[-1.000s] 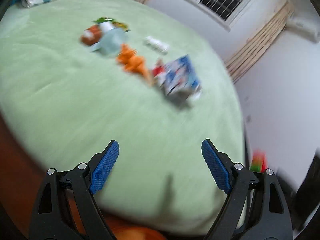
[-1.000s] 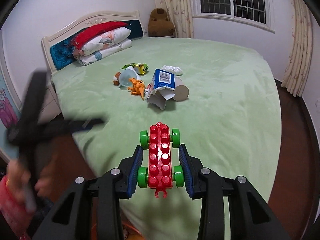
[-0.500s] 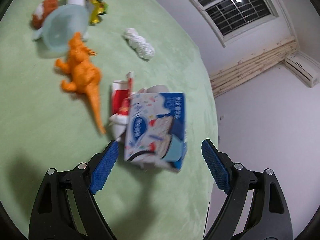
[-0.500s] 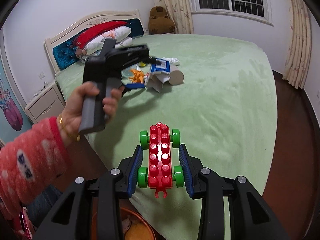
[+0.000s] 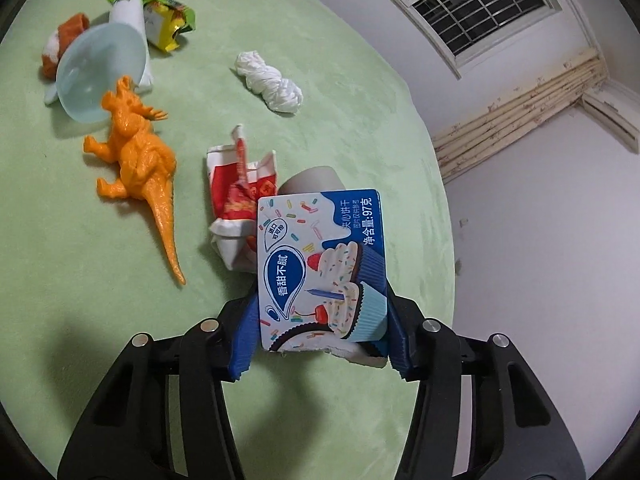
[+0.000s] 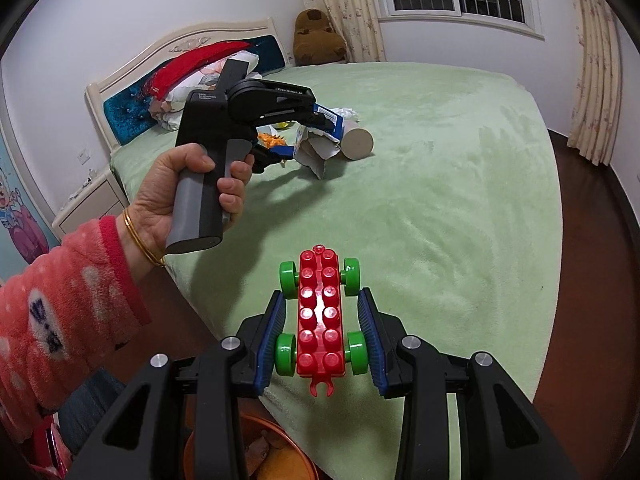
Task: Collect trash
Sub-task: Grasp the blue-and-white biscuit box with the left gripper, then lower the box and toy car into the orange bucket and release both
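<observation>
Under right tool (image 6: 322,334): orange bin (image 6: 280,456), unseen from left.

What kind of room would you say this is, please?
Most likely a bedroom: a large bed with a padded headboard and piled pillows, and a nightstand beside it.

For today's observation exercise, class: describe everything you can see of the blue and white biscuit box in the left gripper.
The blue and white cardboard biscuit box is flat and rectangular, printed with frosted cupcakes, sprinkles, cherries and Chinese text. Its near end is torn open with a ragged white edge. The left gripper is shut on its sides. It lies over the crumpled red and white paper wrapper, above the green blanket.
</observation>
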Motion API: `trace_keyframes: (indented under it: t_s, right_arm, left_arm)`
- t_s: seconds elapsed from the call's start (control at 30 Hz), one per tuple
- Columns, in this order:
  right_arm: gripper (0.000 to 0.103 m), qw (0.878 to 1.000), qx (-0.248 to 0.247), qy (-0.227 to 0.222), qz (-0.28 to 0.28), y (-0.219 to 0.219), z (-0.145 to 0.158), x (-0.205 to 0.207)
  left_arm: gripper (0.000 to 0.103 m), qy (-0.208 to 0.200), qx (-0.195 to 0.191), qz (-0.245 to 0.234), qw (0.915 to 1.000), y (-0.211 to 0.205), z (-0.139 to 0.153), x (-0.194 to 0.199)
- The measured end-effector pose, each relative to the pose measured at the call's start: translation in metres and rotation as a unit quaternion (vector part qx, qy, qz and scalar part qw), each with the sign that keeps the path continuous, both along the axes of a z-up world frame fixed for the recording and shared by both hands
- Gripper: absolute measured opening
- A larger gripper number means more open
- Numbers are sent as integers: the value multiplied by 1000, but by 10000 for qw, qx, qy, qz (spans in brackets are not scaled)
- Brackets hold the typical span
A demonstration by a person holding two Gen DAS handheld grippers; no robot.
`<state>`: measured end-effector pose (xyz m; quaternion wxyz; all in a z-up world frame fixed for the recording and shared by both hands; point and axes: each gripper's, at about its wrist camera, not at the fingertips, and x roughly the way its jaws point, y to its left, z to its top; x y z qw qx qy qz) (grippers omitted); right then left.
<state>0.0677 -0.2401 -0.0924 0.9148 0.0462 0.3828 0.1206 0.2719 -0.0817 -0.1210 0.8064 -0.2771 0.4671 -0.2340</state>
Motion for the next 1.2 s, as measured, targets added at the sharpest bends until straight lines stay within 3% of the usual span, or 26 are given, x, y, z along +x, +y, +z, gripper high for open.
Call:
trace_keyframes:
  t_s: [0.23, 0.4, 0.5, 0.7, 0.87, 1.03, 1.2]
  right_arm:
    - [37, 10000, 24, -39, -31, -2, 2, -2]
    - [37, 9999, 30, -92, -69, -3, 5, -6]
    - [37, 9999, 20, -107, -88, -3, 7, -9]
    - [37, 9999, -44, -117, -83, 2, 10, -16]
    - [37, 9999, -102, -40, 76, 12, 9, -24]
    - [37, 9983, -332, 49, 477, 38, 4, -43]
    - [37, 9952, -472, 212, 836, 62, -7, -64]
  left_arm:
    - [51, -223, 264, -97, 9994, 1, 18, -15]
    - [51, -550, 675, -110, 9961, 4, 38, -42]
    - [51, -1030, 1123, -219, 9881, 4, 57, -76]
    - [51, -1526, 1307, -461, 9785, 13, 79, -140]
    - [51, -2074, 1670, -910, 9596, 30, 87, -225]
    - [51, -1919, 1824, -1116, 9578, 60, 65, -279]
    - [51, -1390, 2083, -1127, 9616, 93, 25, -312]
